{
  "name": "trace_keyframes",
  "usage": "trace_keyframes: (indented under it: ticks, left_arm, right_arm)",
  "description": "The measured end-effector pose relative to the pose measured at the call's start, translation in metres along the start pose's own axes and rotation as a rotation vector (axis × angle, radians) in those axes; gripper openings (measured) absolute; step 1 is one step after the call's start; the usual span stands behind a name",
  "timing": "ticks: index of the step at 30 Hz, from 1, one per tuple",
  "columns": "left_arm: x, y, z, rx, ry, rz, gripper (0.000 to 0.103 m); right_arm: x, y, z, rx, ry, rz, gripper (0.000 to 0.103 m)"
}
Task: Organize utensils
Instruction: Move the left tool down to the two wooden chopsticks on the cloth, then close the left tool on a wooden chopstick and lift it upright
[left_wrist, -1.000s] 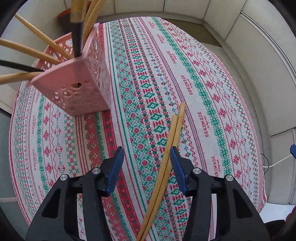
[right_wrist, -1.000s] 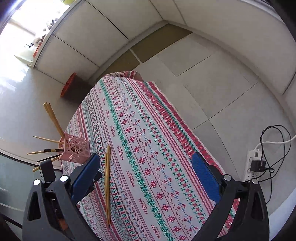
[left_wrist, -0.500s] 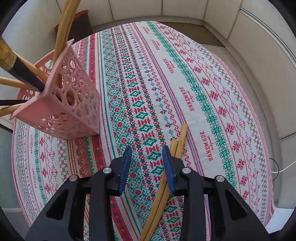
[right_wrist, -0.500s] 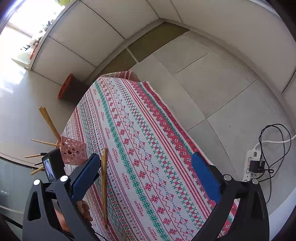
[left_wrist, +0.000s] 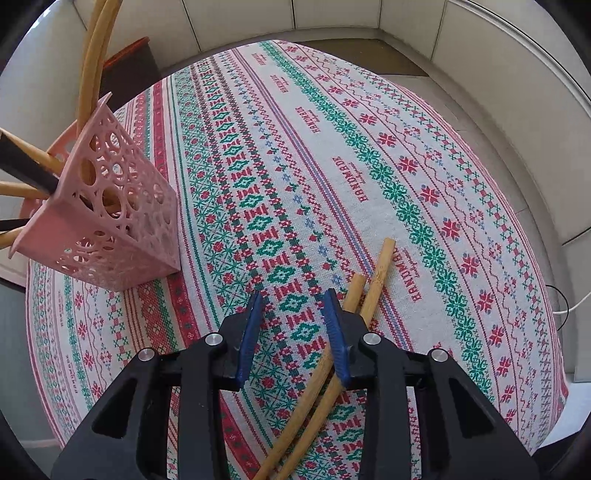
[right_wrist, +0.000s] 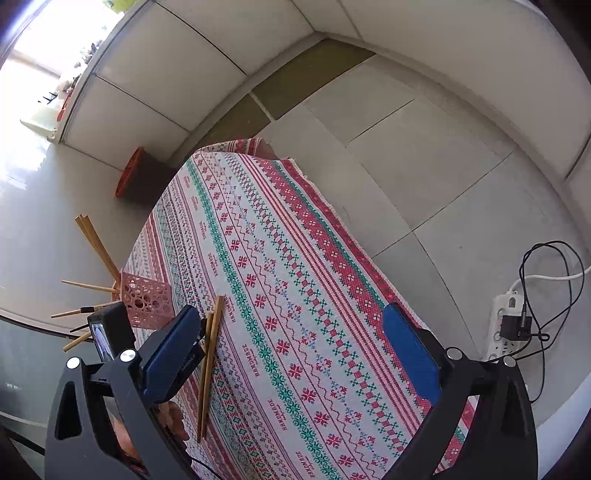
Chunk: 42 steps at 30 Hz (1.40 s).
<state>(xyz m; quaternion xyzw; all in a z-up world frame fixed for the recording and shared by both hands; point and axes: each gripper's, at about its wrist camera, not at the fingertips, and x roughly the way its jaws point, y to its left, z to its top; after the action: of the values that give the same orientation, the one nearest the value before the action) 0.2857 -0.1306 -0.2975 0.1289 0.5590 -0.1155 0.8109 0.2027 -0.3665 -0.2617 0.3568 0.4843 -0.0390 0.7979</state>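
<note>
Bamboo chopsticks (left_wrist: 371, 291), one pair, are left on the cloth (left_wrist: 424, 192) under the left tongs' (left_wrist: 293, 325) right finger; several are stored in the basket (left_wrist: 110, 221) far-left. Both tongs, half-open and wide-open (right_wrist: 295, 354), hold nothing

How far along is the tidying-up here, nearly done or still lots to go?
Nearly done. Several chopsticks already stand in the pink holder. The last bamboo pair lies loose on the tablecloth; the left gripper hangs right beside it, gripping nothing. The right gripper is open and empty.

Power strip (right_wrist: 508, 325), red-rimmed bin (right_wrist: 136, 181)
</note>
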Motion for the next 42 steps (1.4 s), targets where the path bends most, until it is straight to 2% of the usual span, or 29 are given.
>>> trace_keyframes:
  ticks: [3,6,9,13,14,16,19,22,24,29,33,34,35,36,38,40,42]
  left_arm:
    - [-0.008,0.006,0.0,-0.039,-0.003,-0.022,0.034]
    - [-0.016,0.005,0.0,-0.034,-0.029,-0.019,0.039]
    - [-0.018,-0.004,0.0,0.001,-0.037,-0.011,0.045]
    - [-0.009,-0.008,-0.002,0.042,-0.018,0.007,0.049]
    - [-0.003,-0.008,-0.002,0.054,0.008,0.02,0.049]
    - [0.001,-0.011,-0.003,0.086,0.001,0.031,0.049]
    - [0.0,-0.006,-0.003,0.07,0.013,0.006,0.049]
    - [0.0,0.0,-0.004,0.056,0.003,-0.045,0.044]
    - [-0.004,0.002,-0.005,0.056,-0.016,-0.06,0.047]
    - [-0.035,-0.003,-0.007,0.066,-0.124,-0.037,0.059]
    - [-0.018,-0.008,-0.007,0.08,-0.088,0.059,0.061]
    - [-0.007,-0.006,-0.005,0.081,-0.064,0.063,0.066]
    - [-0.002,-0.003,-0.003,0.082,-0.068,0.041,0.067]
    - [0.003,-0.002,-0.004,0.09,-0.048,0.051,0.067]
    - [0.001,0.002,-0.004,0.073,-0.039,0.01,0.06]
    - [-0.003,0.003,-0.006,0.065,-0.022,-0.055,0.032]
    - [-0.01,-0.001,-0.009,0.089,-0.028,-0.063,0.013]
  right_arm:
    - [0.0,0.0,0.0,-0.001,-0.003,-0.002,0.096]
    - [0.001,0.0,-0.001,0.001,0.003,-0.002,0.096]
    - [0.003,0.002,-0.001,-0.005,0.009,-0.008,0.096]
    - [0.004,0.001,-0.001,-0.002,0.013,-0.01,0.096]
    - [0.004,0.0,-0.001,0.001,0.015,-0.01,0.096]
    - [0.005,-0.001,-0.001,0.006,0.017,-0.011,0.096]
    - [0.006,-0.001,-0.001,0.005,0.024,-0.013,0.096]
    - [0.009,0.003,-0.003,-0.007,0.028,-0.027,0.096]
    - [0.012,0.006,-0.004,-0.008,0.034,-0.028,0.096]
    - [0.015,0.016,-0.009,-0.04,0.038,-0.04,0.096]
    - [0.017,0.016,-0.011,-0.048,0.042,-0.053,0.096]
    - [0.018,0.016,-0.01,-0.049,0.043,-0.056,0.096]
    - [0.018,0.015,-0.01,-0.048,0.043,-0.059,0.096]
    - [0.019,0.015,-0.01,-0.046,0.044,-0.06,0.096]
    - [0.022,0.015,-0.01,-0.042,0.051,-0.058,0.096]
    - [0.025,0.019,-0.012,-0.047,0.063,-0.055,0.096]
    - [0.029,0.025,-0.014,-0.063,0.07,-0.061,0.096]
